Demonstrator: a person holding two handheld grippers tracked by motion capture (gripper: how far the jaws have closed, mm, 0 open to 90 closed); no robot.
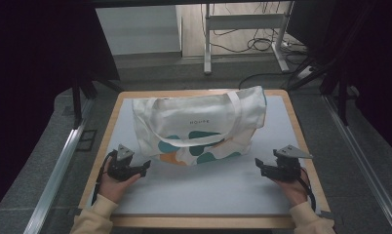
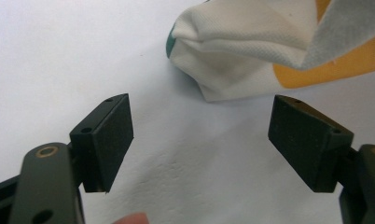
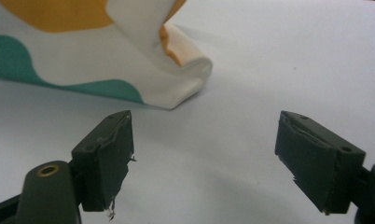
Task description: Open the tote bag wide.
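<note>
Right claw (image 3: 202, 161) jaws spread wide, bag corner (image 3: 176, 79) just ahead, white tabletop (image 3: 288, 60)

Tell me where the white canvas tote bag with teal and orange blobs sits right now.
In the high view the white canvas tote bag lies flat mid-table on the pale mat, ahead of and between the open left gripper and right gripper.

The tote bag (image 1: 199, 124) lies across the far half of the worktop (image 1: 208, 190), blocking it. The near half is bare. The left claw (image 1: 146, 165) and right claw (image 1: 258, 165), both spread wide, sit just short of the bag's near corners.
</note>
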